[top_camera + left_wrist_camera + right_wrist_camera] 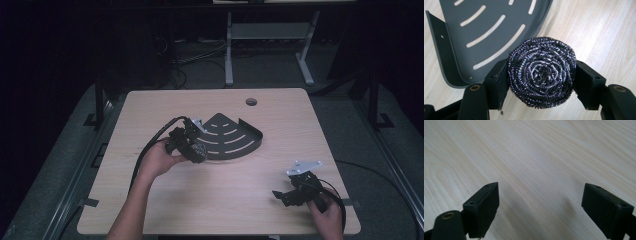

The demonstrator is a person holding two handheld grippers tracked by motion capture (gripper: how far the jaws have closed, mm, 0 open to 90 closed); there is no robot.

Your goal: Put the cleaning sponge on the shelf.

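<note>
The left gripper is squeezing a round steel scrubber. Its 2 black jaws press on the scrubber's 2 sides, and the shiny wire ball bulges out between them. The scrubber is up off the table, just past the curved edge of a dark grey corner shelf with long slots in it. In the high view, the left gripper sits at the near left edge of the shelf, held by the left hand.

The right gripper has its jaws wide apart with nothing between them, only bare wood under them. In the high view the right gripper is well apart from the shelf, near the table's front right corner.

The table is light wood with 1 round hole near the back. The room around it is dark, with a white desk frame and cables on the floor behind.
</note>
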